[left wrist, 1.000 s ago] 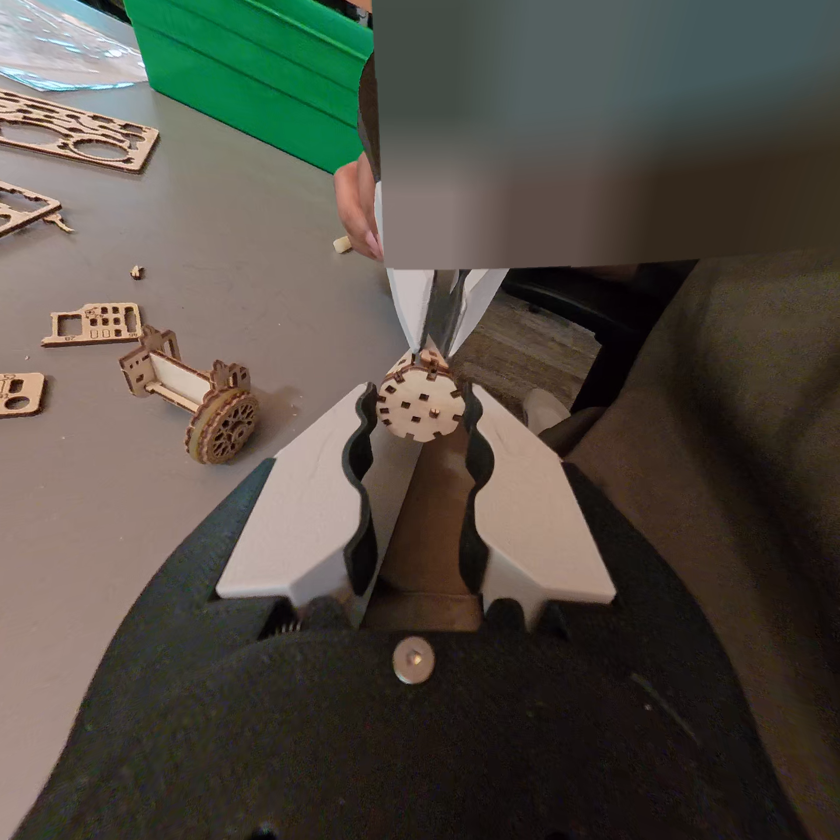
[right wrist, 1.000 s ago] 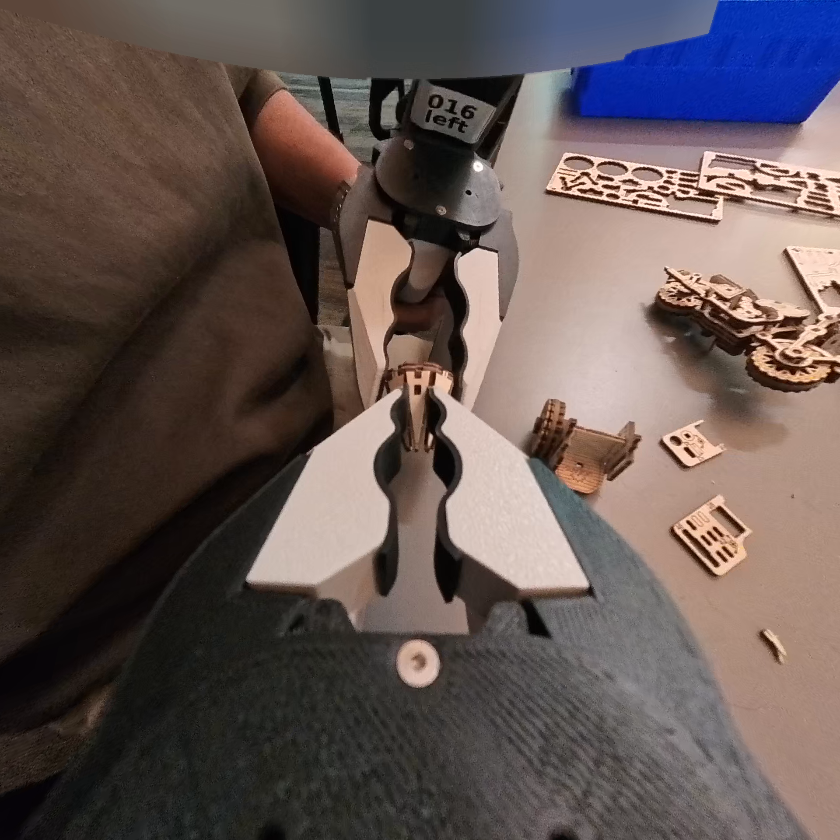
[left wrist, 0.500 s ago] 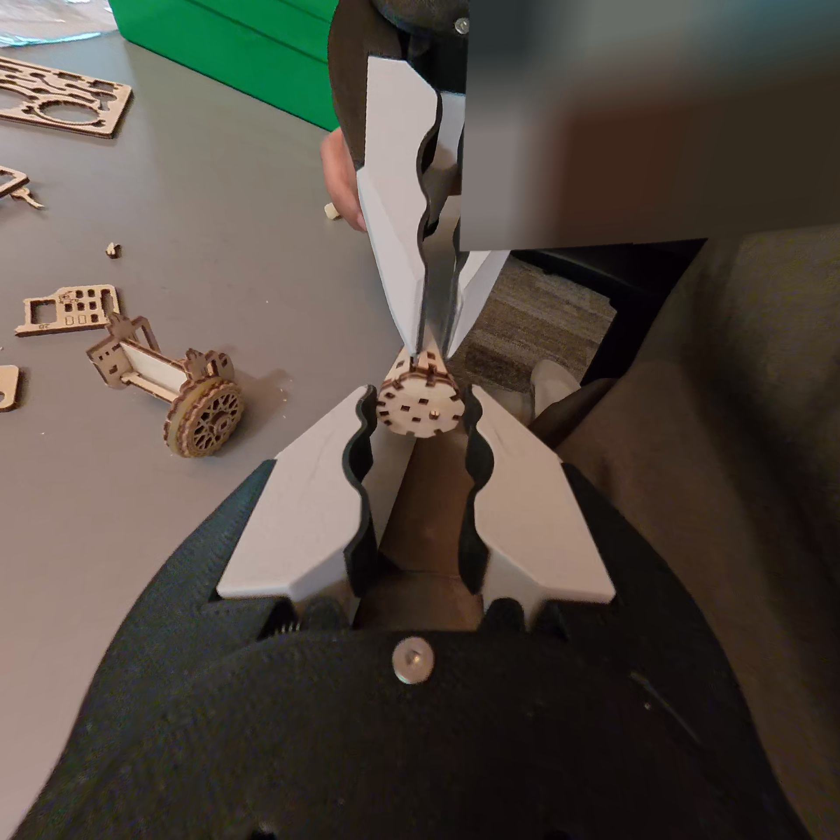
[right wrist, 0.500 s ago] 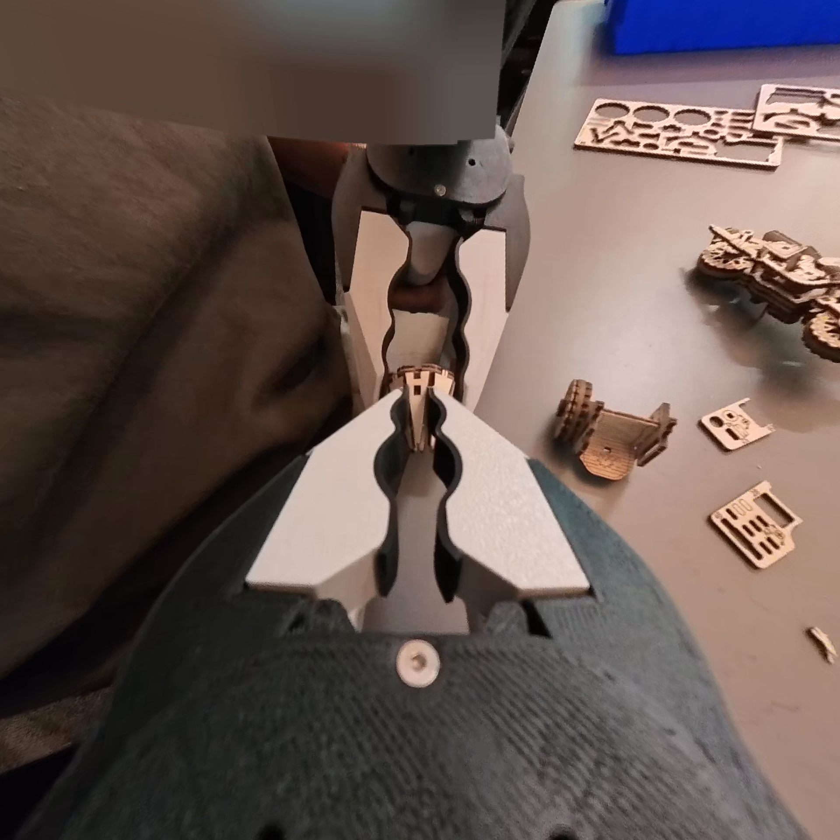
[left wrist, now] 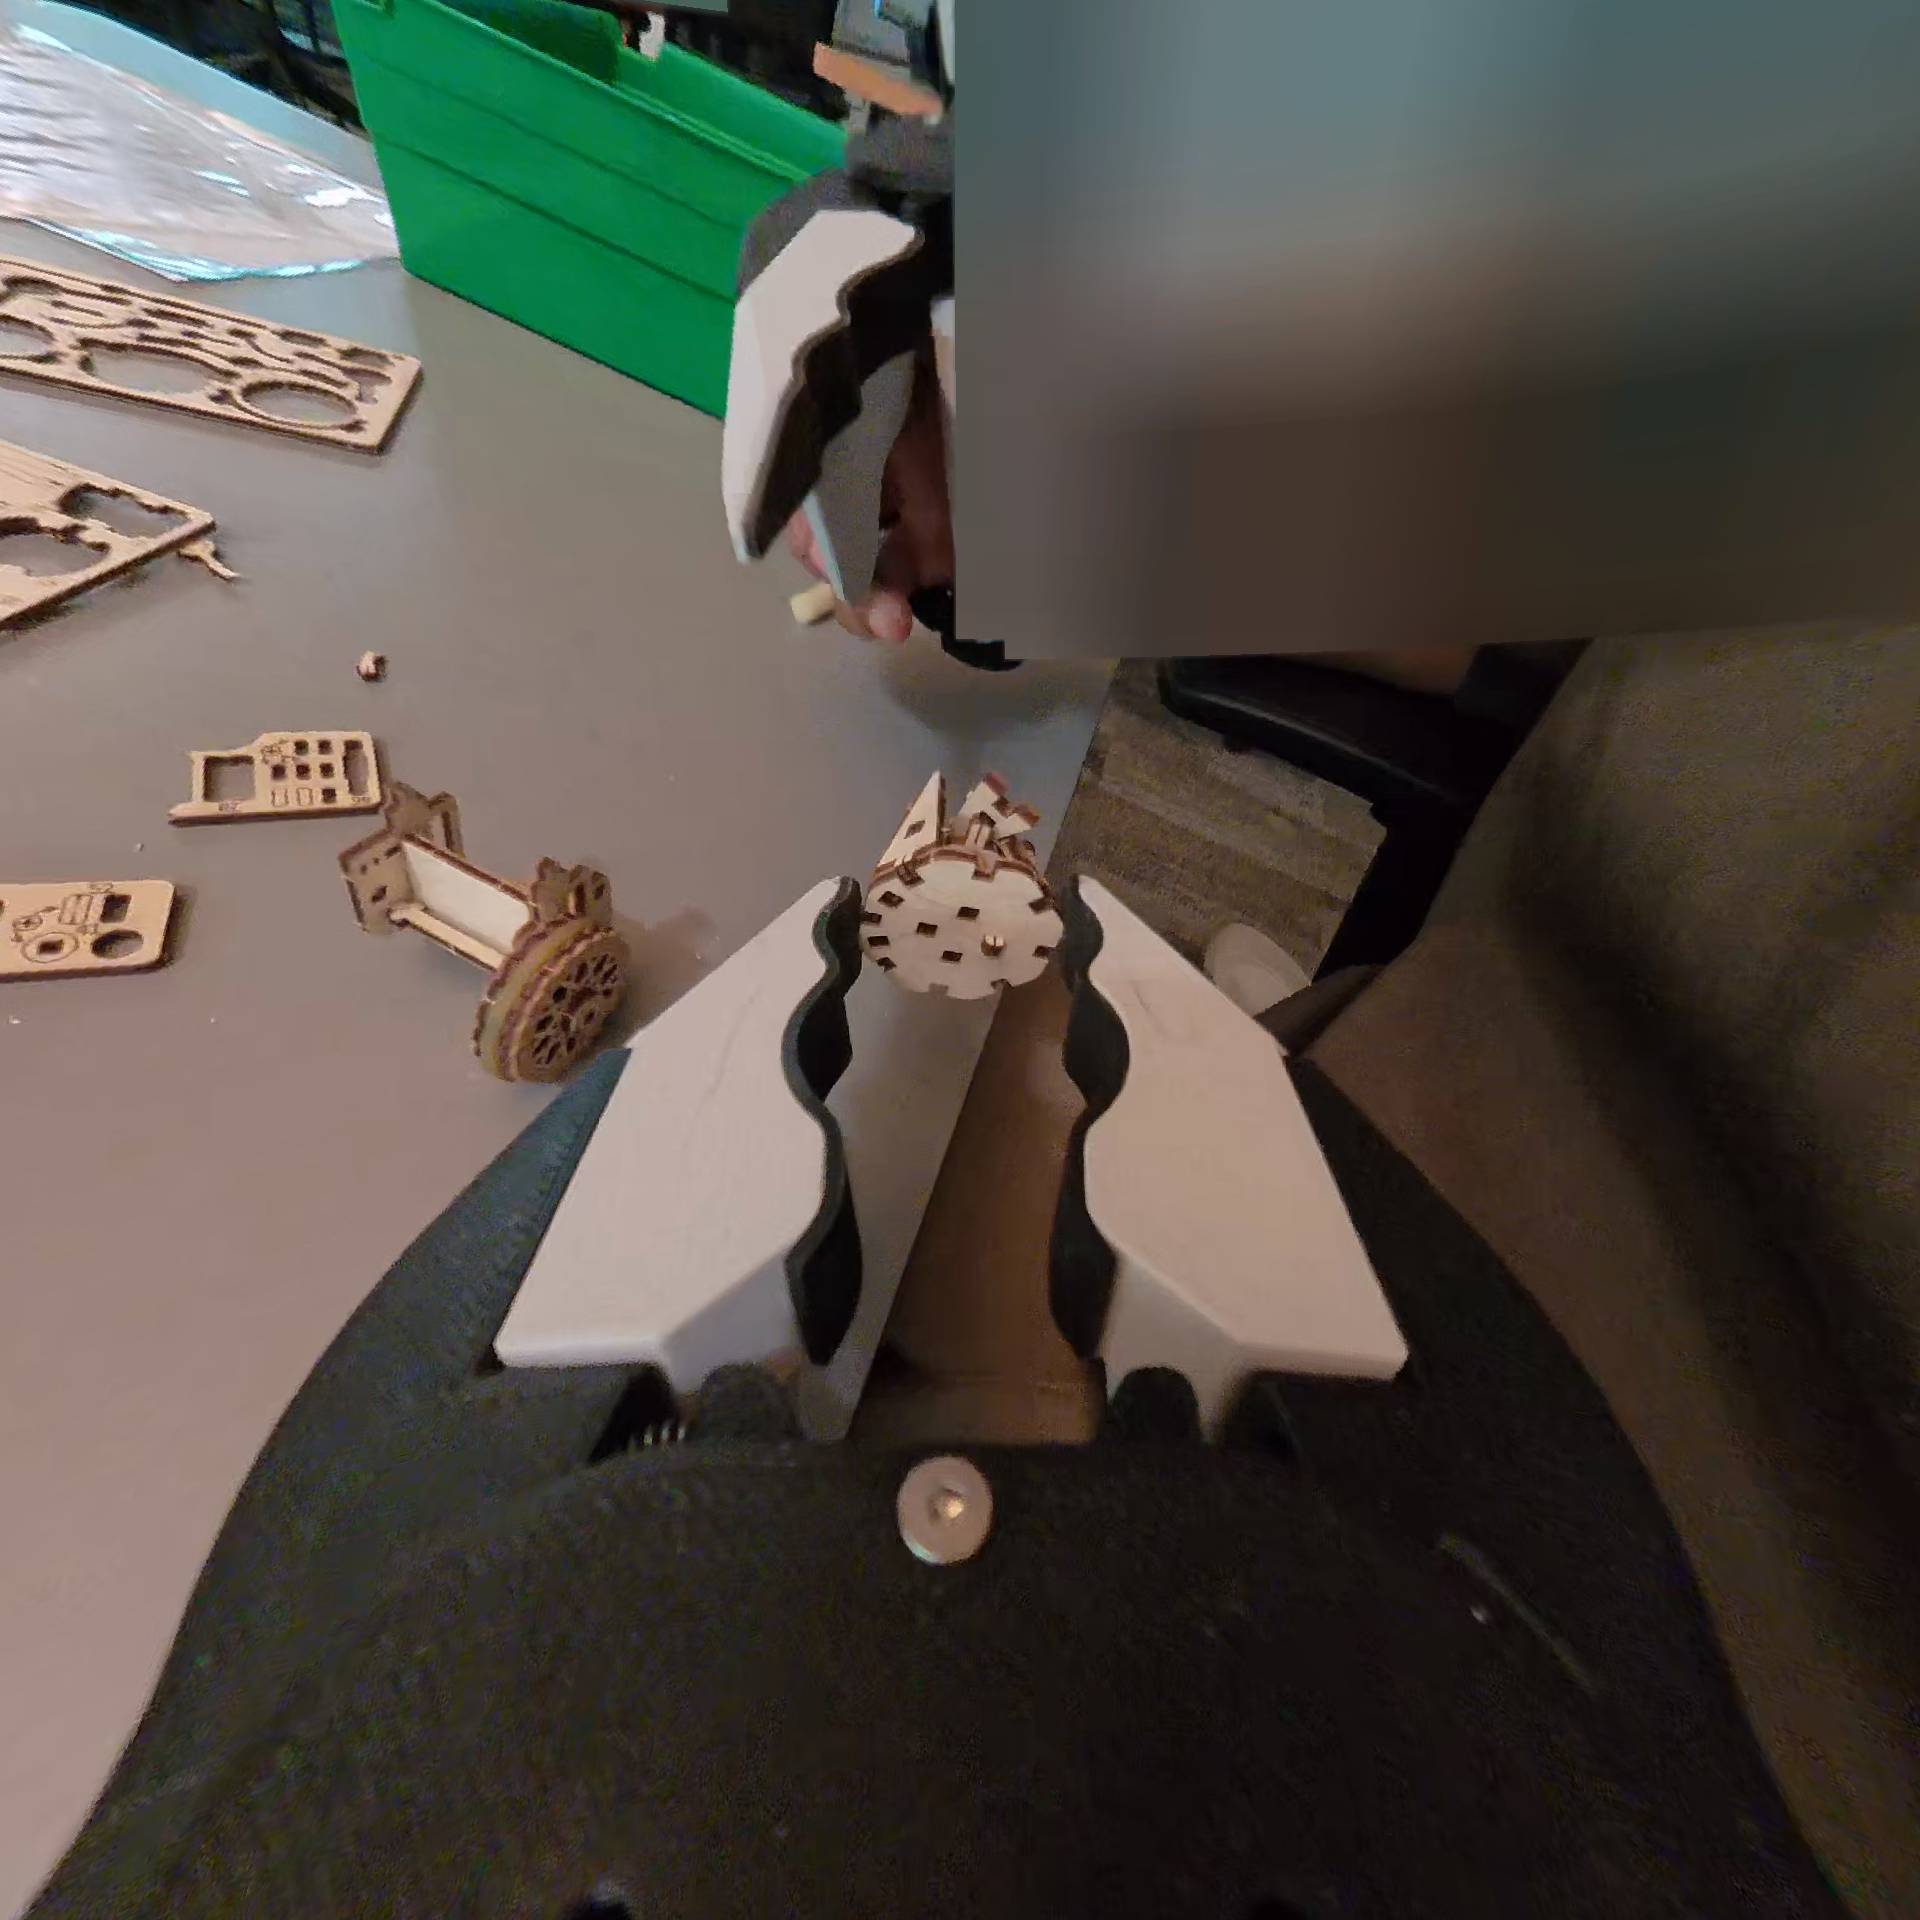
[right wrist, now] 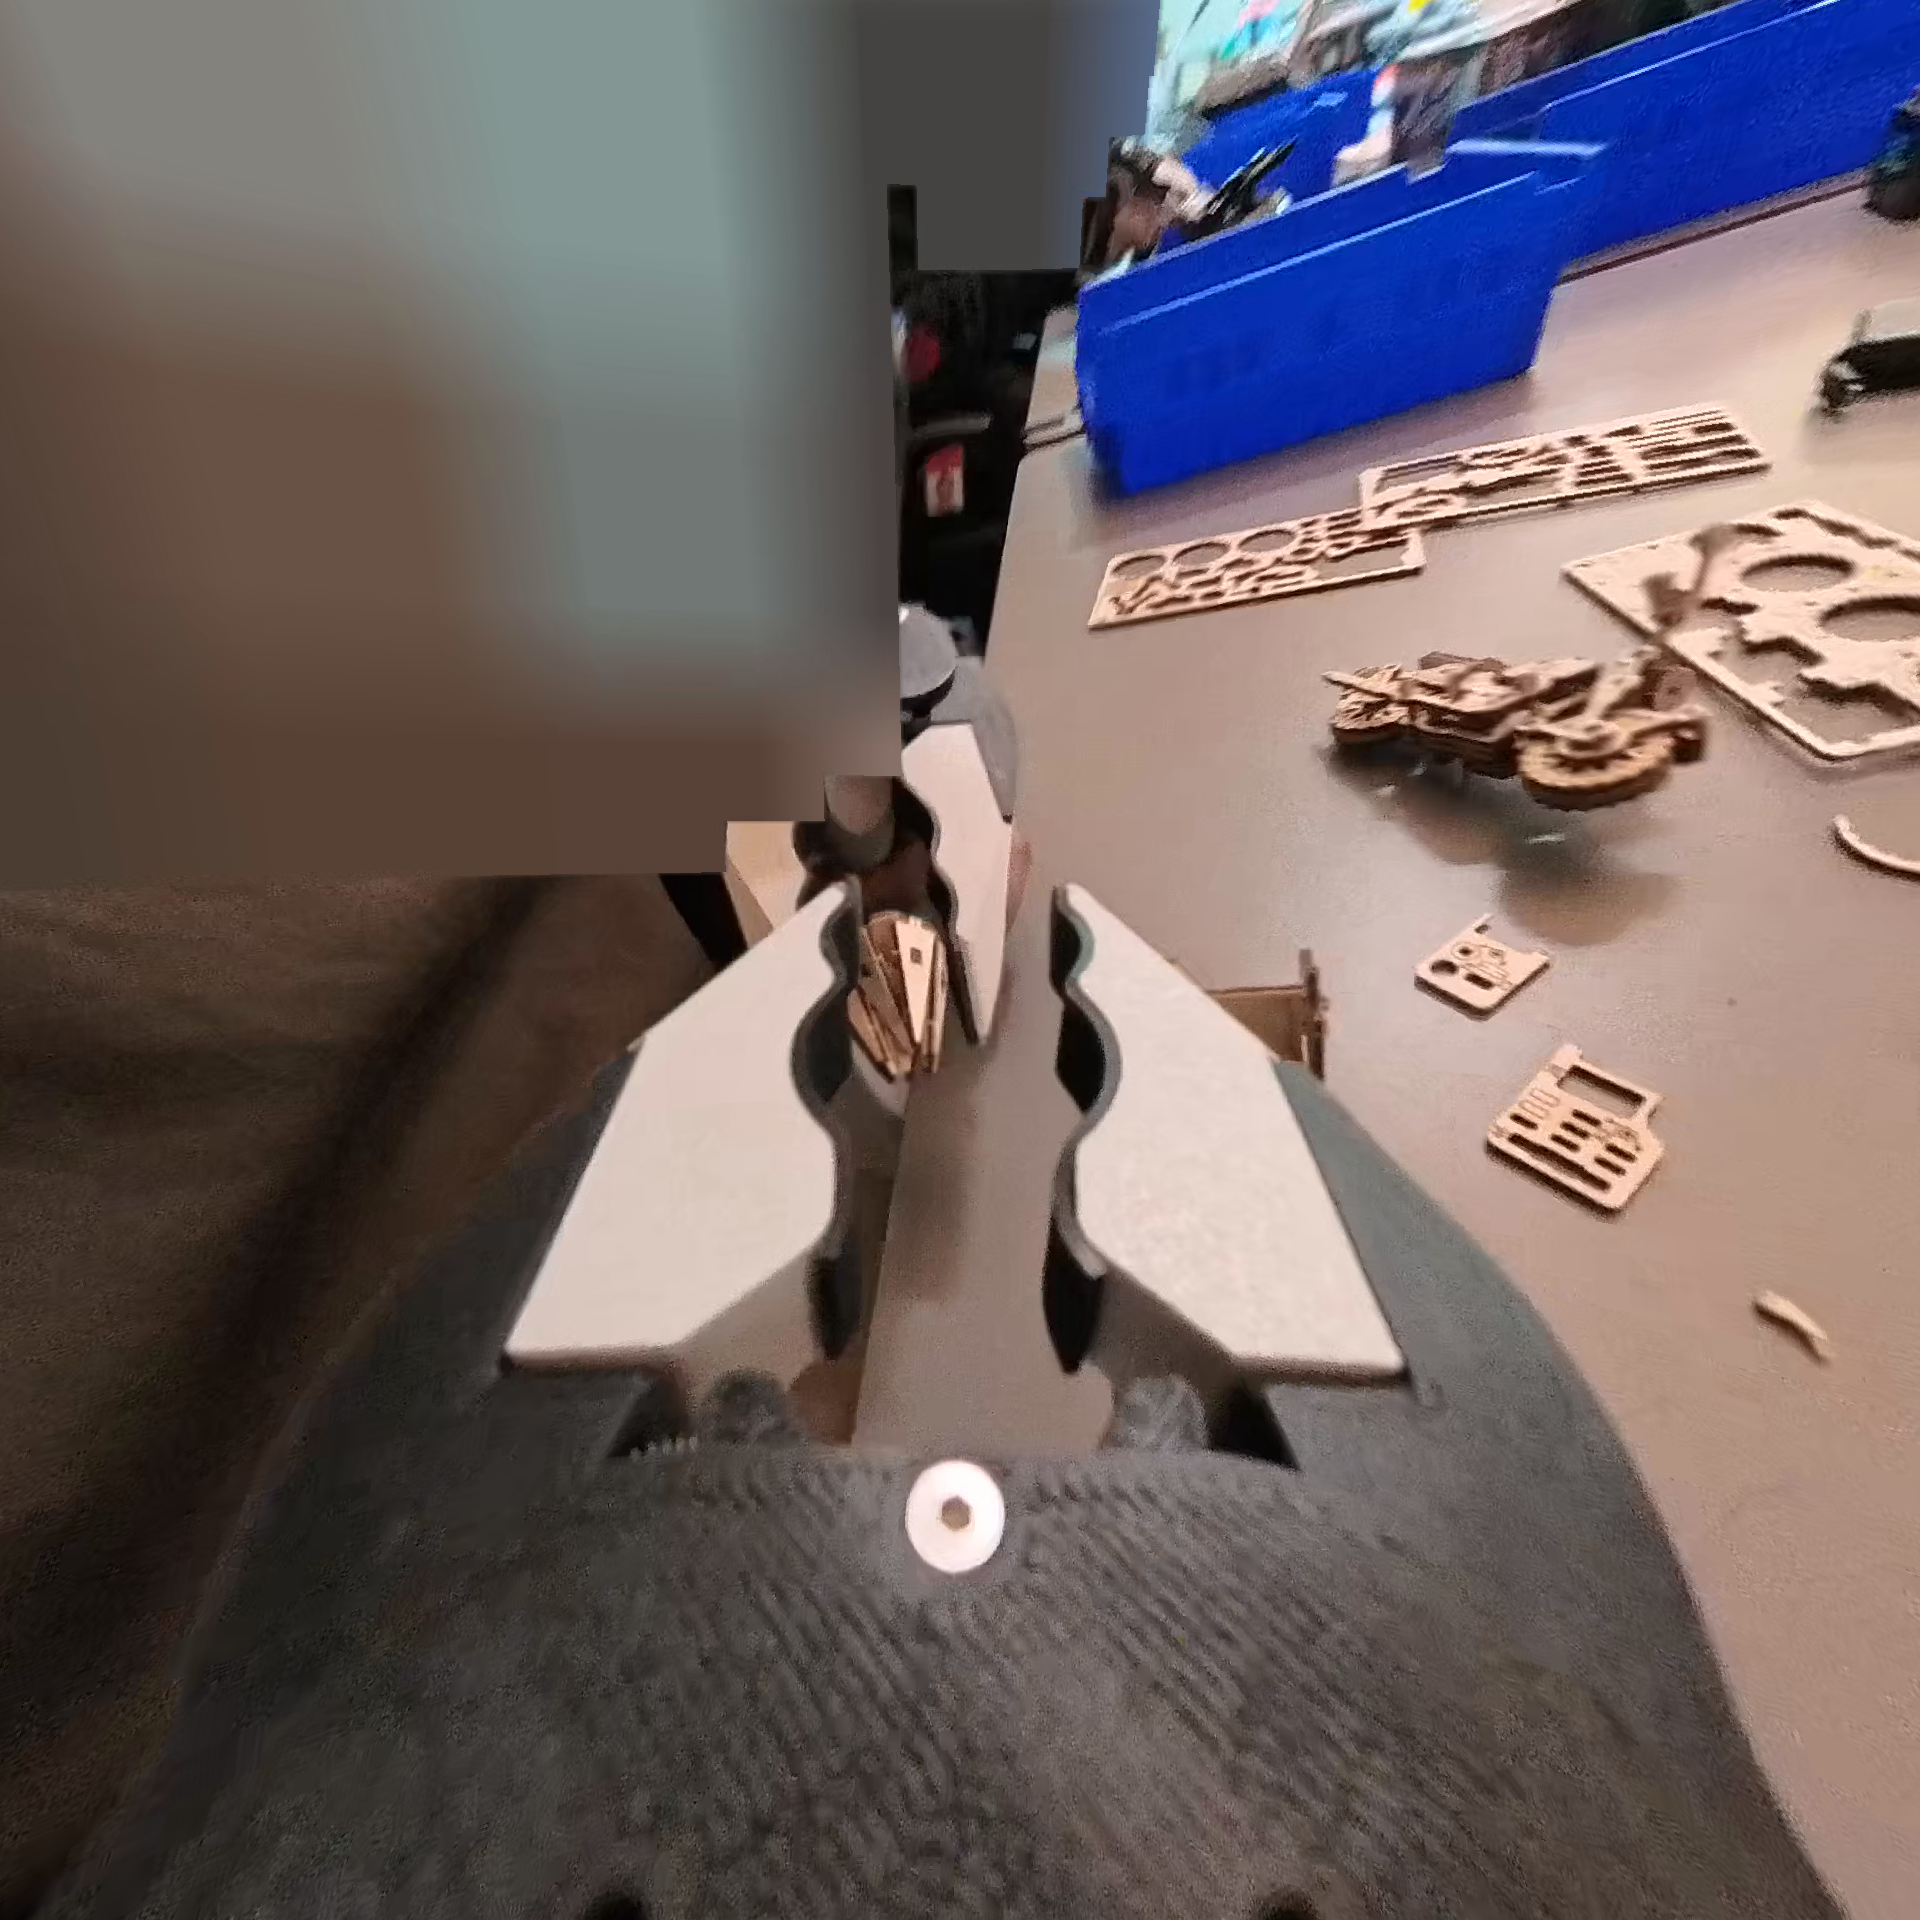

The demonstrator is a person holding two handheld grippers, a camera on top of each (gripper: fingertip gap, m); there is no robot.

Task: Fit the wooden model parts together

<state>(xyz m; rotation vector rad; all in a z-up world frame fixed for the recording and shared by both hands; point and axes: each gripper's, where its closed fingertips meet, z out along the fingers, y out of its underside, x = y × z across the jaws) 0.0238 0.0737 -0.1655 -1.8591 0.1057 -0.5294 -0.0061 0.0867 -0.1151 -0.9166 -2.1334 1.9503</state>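
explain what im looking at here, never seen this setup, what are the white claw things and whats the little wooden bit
Each picture comes from a camera mounted on a hand-held gripper, looking forward along its two white fingers; a person holds one in each hand. In the left wrist view, the left gripper is shut on a round wooden part with small square holes. The right gripper, seen in its own view, stands open and empty. It also shows farther off in the left view. On the grey table lie a half-built wheeled piece, flat cut-out sheets, a finished wooden motorcycle, a green bin and a blue bin. The big blurred patches were added afterwards.
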